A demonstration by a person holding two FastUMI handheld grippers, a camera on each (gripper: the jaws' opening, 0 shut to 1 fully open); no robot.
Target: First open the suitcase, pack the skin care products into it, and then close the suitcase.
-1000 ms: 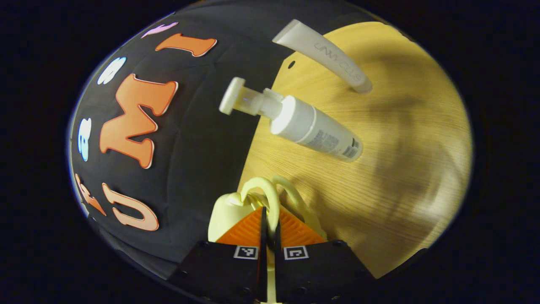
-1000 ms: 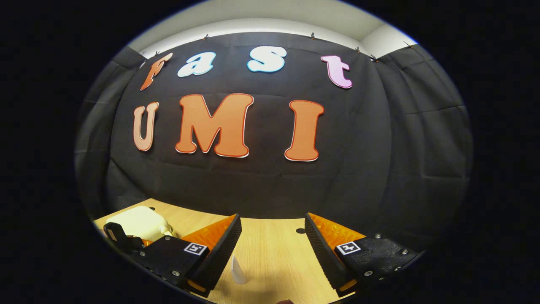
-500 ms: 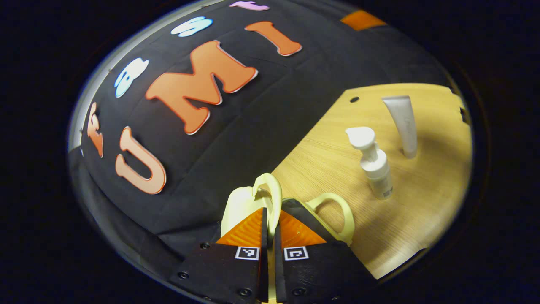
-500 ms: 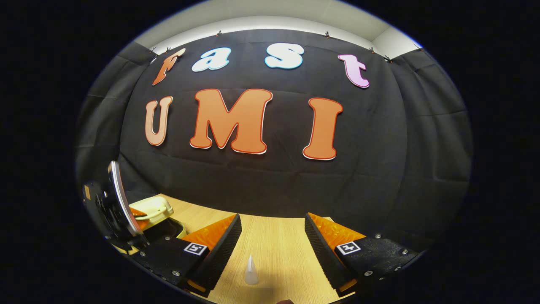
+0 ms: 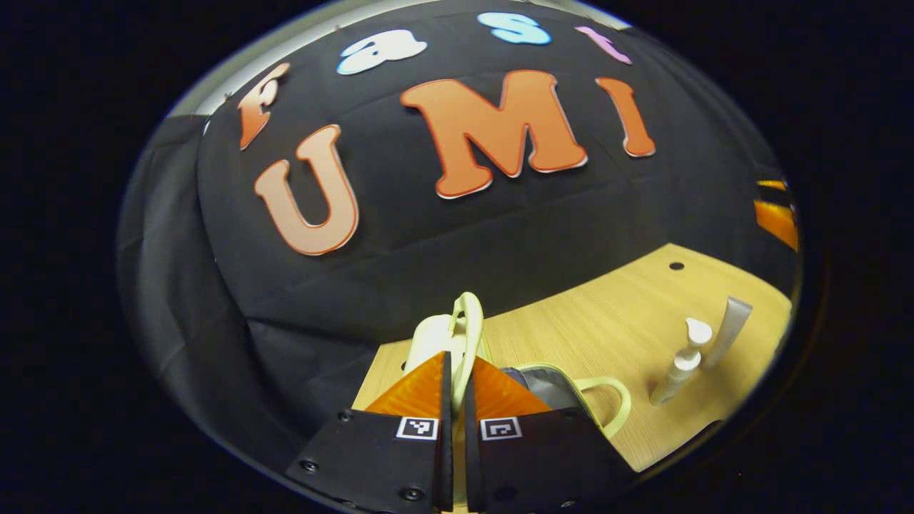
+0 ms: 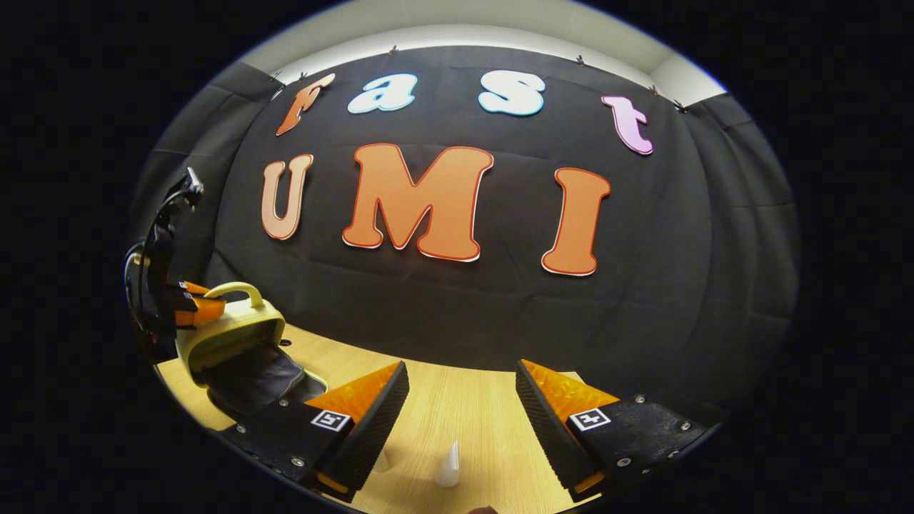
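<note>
The wooden table (image 6: 457, 414) is seen under both grippers. At its left end the pale yellow suitcase (image 6: 235, 343) is propped open, dark lining exposed, its lid handle (image 5: 468, 335) pinched between the closed fingers of the left gripper (image 5: 453, 371). Well apart to the right, the right gripper (image 6: 460, 400) is held wide open and empty above the table. Just below its gap a white tube (image 6: 450, 464) is seen upright; a pump bottle (image 5: 682, 368) is stood beside that tube.

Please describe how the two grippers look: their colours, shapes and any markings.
Each gripper has two wedge-shaped orange fingers with ribbed black pads, mounted on black screwed blocks, each bearing a small square black-and-white marker. Black cables loop above the left gripper in the right gripper view.
</note>
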